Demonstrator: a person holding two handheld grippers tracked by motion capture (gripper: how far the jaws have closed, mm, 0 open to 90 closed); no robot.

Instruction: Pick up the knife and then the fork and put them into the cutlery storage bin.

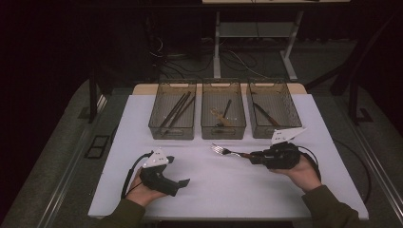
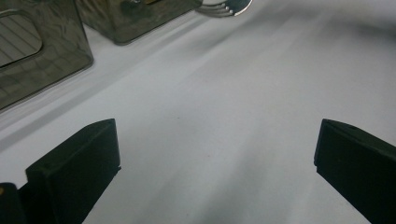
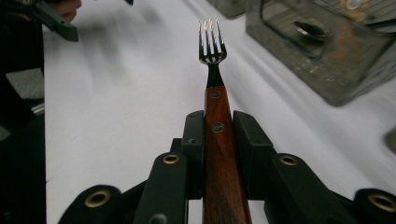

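The right gripper (image 1: 254, 156) sits at about four o'clock on the white table (image 1: 214, 190), its jaws clamped on the wooden handle of a fork (image 1: 228, 151) — the tines point toward nine o'clock, out over the middle of the table. In the right gripper view the fork (image 3: 213, 70) runs straight ahead from between the two black jaws, tines at twelve o'clock, the riveted handle pinched on both sides.

The left gripper (image 1: 183, 183) rests at about seven o'clock, held in the person's left hand (image 1: 142, 192). Its jaws stand wide apart with only bare table between them.

Three clear bins line the far edge at twelve o'clock: the left bin (image 1: 172, 130), the middle bin (image 1: 223, 130) and the right bin (image 1: 273, 130) — each holds dark utensils.
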